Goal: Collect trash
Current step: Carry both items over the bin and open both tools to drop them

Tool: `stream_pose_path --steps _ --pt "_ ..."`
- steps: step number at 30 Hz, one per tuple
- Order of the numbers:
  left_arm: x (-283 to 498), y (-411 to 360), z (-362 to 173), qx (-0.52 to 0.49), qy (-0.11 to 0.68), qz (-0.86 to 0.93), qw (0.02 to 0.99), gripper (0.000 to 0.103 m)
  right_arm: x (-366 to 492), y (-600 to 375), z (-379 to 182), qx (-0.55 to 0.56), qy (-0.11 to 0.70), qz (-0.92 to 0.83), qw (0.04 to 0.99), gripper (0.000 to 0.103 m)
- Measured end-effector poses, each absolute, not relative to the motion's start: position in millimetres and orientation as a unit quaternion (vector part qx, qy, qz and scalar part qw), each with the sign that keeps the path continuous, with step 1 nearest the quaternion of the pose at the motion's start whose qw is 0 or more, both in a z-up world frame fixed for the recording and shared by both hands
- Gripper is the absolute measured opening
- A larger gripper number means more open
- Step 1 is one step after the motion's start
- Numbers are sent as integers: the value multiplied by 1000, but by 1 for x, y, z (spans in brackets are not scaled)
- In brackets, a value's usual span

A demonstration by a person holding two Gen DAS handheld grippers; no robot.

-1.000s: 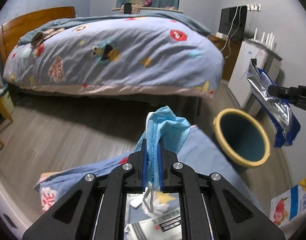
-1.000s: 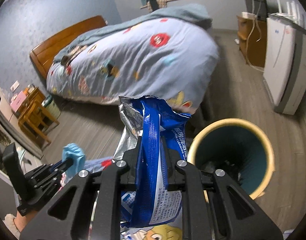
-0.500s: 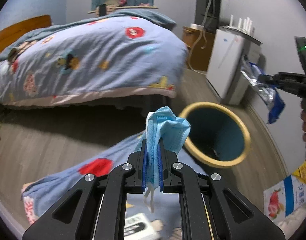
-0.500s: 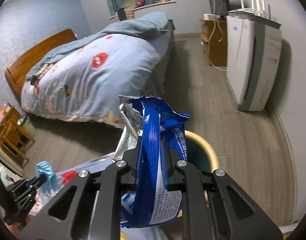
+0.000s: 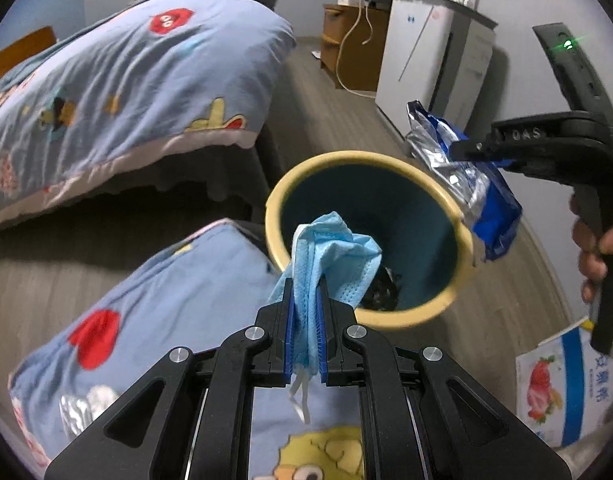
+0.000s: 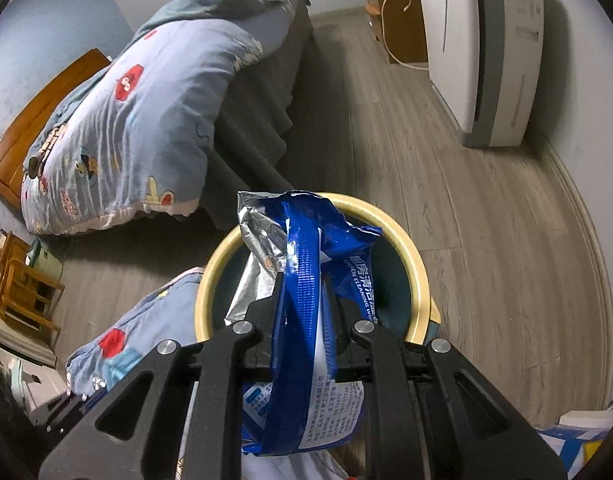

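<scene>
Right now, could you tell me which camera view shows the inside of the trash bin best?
The left wrist view: the trash bin tilts open toward it, showing its teal wall and dark debris at the bottom, partly behind the face mask. In the right wrist view, the blue wrapper hides most of the interior.

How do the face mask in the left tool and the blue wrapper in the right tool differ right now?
The face mask is soft, pale blue fabric; the blue wrapper is glossy dark blue plastic with a silver foil lining and print. The mask is a small folded bundle, while the wrapper is larger and crumpled open. The mask hangs at the near rim of the bin, the wrapper at its far-right rim. Both are clamped in a shut tool, left tool and right tool.
</scene>
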State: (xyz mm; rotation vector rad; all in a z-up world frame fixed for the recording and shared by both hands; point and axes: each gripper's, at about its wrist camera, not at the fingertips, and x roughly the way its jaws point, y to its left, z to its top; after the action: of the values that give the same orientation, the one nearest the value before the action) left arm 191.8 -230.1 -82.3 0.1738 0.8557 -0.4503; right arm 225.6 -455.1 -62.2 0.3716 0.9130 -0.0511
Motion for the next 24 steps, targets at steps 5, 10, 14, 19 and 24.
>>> stream_pose_path --steps 5,10,14,19,24 --pt "218 -249 -86 81 417 -211 880 10 230 -460 -71 183 439 -24 879 16" --pt "240 -261 -83 73 412 -209 884 10 235 -461 -77 184 438 -21 880 16" --pt "247 -268 -74 59 396 -223 889 13 237 -462 -73 189 422 -24 887 18" --pt "247 -266 -68 46 380 -225 896 62 238 -466 -67 201 403 -35 892 50" --pt "249 -256 -72 33 385 -217 896 77 241 -467 -68 211 402 -38 890 63"
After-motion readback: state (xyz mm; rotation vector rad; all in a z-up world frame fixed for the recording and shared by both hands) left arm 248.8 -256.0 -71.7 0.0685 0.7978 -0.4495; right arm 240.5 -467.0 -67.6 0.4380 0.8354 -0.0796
